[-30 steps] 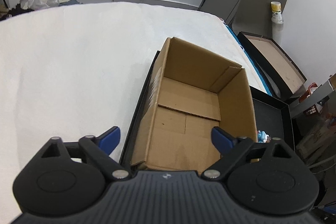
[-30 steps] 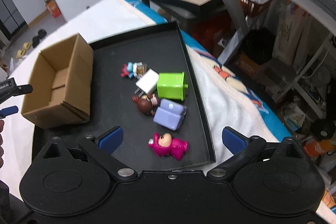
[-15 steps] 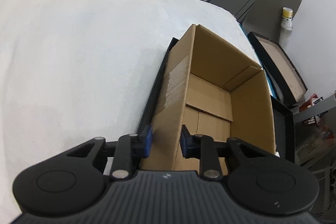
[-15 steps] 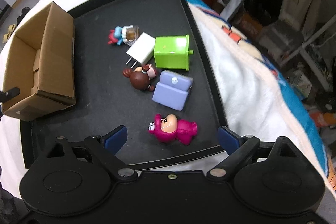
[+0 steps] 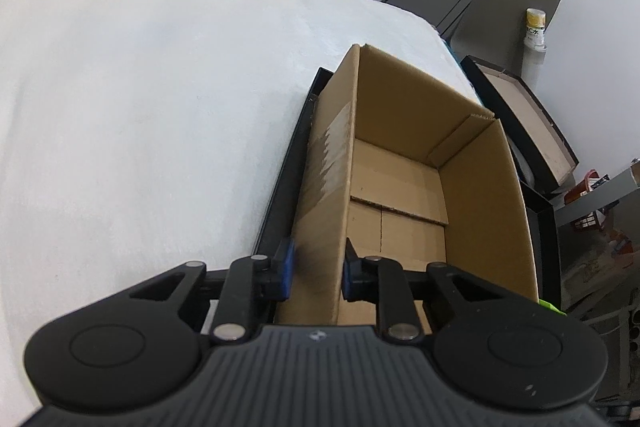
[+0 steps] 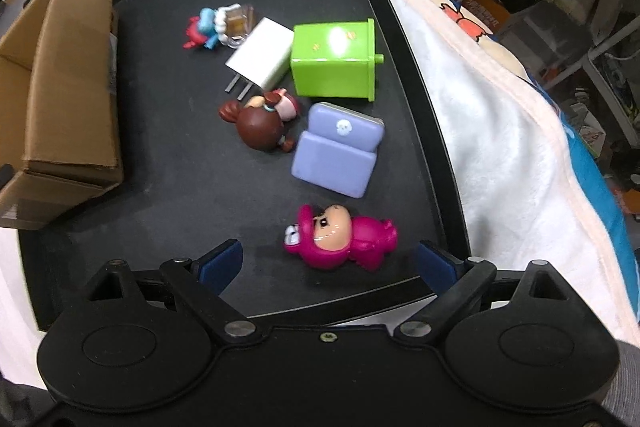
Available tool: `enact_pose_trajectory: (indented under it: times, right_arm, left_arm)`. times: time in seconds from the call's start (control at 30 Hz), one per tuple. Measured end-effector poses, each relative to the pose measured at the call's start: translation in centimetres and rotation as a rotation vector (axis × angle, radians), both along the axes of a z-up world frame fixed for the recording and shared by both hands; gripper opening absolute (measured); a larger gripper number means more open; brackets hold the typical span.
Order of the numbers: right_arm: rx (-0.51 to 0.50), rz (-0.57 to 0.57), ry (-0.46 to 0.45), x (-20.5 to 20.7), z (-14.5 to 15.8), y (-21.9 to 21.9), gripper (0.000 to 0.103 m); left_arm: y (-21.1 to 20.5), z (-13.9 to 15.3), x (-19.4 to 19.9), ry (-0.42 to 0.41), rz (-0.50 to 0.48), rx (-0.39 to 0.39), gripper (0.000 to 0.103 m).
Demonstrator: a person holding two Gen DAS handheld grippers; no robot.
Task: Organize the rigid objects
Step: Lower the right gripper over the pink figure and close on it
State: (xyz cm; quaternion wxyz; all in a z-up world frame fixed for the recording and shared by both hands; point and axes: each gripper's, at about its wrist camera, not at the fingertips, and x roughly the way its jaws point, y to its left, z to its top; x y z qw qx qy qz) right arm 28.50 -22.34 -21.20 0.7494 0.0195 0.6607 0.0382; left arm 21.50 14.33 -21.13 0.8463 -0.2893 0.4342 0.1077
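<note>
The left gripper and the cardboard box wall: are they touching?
Touching. In the left wrist view the left gripper has its blue fingers pressed on both sides of the near wall of the cardboard box, with no gap visible.

- I read the cardboard box (image 5: 404, 163) as matt brown corrugated board, with a patch of torn tape residue on one wall.
- White cover (image 5: 140, 99) under it: soft, fuzzy cloth, matt.
- Black tray (image 6: 192, 187): floor matt, finely grained; rim smoother.
- Green bin toy (image 6: 334, 59): glossy hard plastic, bright glare on top.
- Pink figure (image 6: 340, 237) and lilac sofa toy (image 6: 336, 151): smooth plastic, slight sheen.
- My left hand-held gripper (image 5: 316, 269): matt black plastic, blue pads, metal pins.
</note>
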Motion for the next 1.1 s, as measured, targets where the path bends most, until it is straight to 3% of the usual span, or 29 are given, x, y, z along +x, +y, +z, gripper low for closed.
enact_pose_trajectory:
  times: [0.17,0.23,0.27,0.33,0.4,0.43,0.47,0.63,0.67,0.7,0.77,1.0,1.1]
  right_arm:
    - [-0.004,-0.015,0.030,0.4,-1.4,0.0,0.090]
    - [-0.001,-0.006,0.033,0.6,-1.8,0.3,0.077]
    - [-0.002,-0.003,0.037,0.6,-2.0,0.4,0.065]
    - [-0.016,-0.004,0.035,0.4,-2.1,0.5,0.063]
    - [-0.006,0.007,0.031,0.1,-1.9,0.6,0.029]
    - [0.012,0.001,0.040,0.0,-1.8,0.5,0.019]
    - [0.020,-0.008,0.054,-0.2,-2.0,0.4,0.017]
    - [0.015,-0.027,0.056,-0.8,-1.9,0.1,0.018]
    - [0.010,-0.034,0.056,-0.8,-1.9,0.0,0.028]
    - [0.008,-0.041,0.055,-0.8,-1.8,-0.1,0.051]
    - [0.005,-0.045,0.023,-0.8,-1.3,0.0,0.073]
    - [-0.022,-0.058,-0.004,0.0,-2.3,0.1,0.074]
    - [-0.069,-0.038,-0.027,0.3,-2.6,0.7,0.080]
  left_arm:
    - [-0.1,0.4,0.2,0.009,-0.032,-0.002,0.023]
    - [0.0,0.5,0.1,0.005,-0.041,-0.025,0.024]
    - [0.0,0.6,0.0,0.003,-0.043,-0.030,0.024]
    - [0.3,0.7,0.0,0.007,-0.038,-0.044,0.025]
    - [0.4,0.7,-0.1,0.017,-0.034,-0.053,0.025]
    - [0.5,0.8,-0.3,0.013,-0.032,-0.063,0.025]
    - [0.6,0.9,-0.3,0.003,-0.029,-0.074,0.025]
    - [0.7,1.2,-0.8,0.004,-0.020,-0.081,0.025]
    - [0.7,1.2,-1.0,0.004,-0.019,-0.081,0.025]
    - [0.7,1.2,-1.1,0.002,-0.021,-0.081,0.025]
    - [0.6,1.2,-1.3,-0.003,-0.025,-0.082,0.025]
    - [0.6,0.9,-1.3,-0.019,-0.040,-0.092,0.025]
    - [0.6,0.9,-1.3,-0.029,-0.040,-0.089,0.024]
